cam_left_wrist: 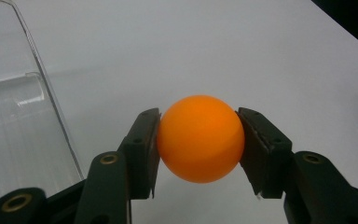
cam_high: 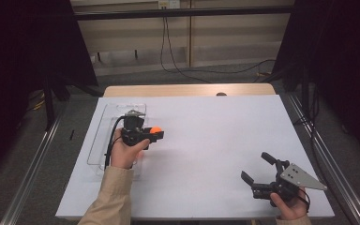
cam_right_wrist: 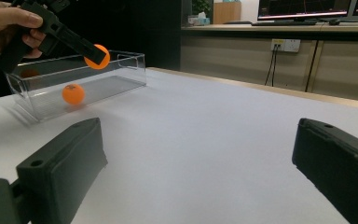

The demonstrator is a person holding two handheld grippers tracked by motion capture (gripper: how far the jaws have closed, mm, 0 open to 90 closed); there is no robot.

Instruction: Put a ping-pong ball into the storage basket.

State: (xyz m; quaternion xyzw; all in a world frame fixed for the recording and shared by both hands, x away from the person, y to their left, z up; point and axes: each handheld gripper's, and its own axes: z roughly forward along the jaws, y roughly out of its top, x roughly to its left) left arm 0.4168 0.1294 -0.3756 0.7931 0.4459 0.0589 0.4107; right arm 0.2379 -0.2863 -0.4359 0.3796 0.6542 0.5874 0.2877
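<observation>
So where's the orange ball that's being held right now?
The orange ball is clamped in the left tongs, held up above the white table at its left side, just right of the clear plastic box that holds a second ball.

The high view looks forward and down on my white table (cam_high: 206,140) from well above. My left gripper view sits close along my jaws, facing the tabletop beside the clear box (cam_left_wrist: 23,116). My right gripper view looks low across the table; all three share that box
</observation>
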